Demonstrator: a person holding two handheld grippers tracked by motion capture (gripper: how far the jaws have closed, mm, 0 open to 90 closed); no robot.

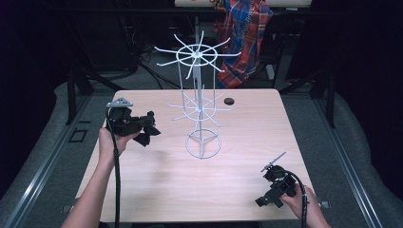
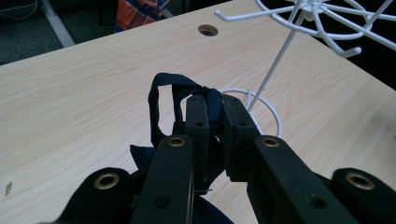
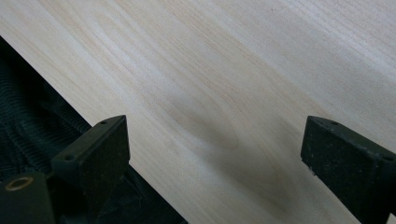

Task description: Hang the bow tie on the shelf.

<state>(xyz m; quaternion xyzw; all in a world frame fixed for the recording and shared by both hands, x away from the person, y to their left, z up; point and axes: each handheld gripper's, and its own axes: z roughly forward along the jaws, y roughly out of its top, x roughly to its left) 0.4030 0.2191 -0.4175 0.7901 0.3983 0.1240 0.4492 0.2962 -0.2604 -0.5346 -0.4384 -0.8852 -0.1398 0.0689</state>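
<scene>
Left gripper view, fingers (image 2: pixel 212 116) pinching dark strap (image 2: pixel 161 100), white rack (image 1: pixel 199 102)

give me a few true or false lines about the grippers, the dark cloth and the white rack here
1. The left gripper is shut on the dark cloth. True.
2. The right gripper holds a cloth. False: its jaws stand wide open over bare table.
3. The cloth hangs on a hook of the white wire rack. False: it is in the left gripper, apart from the rack.
4. The rack stands upright on the table. True.
</scene>
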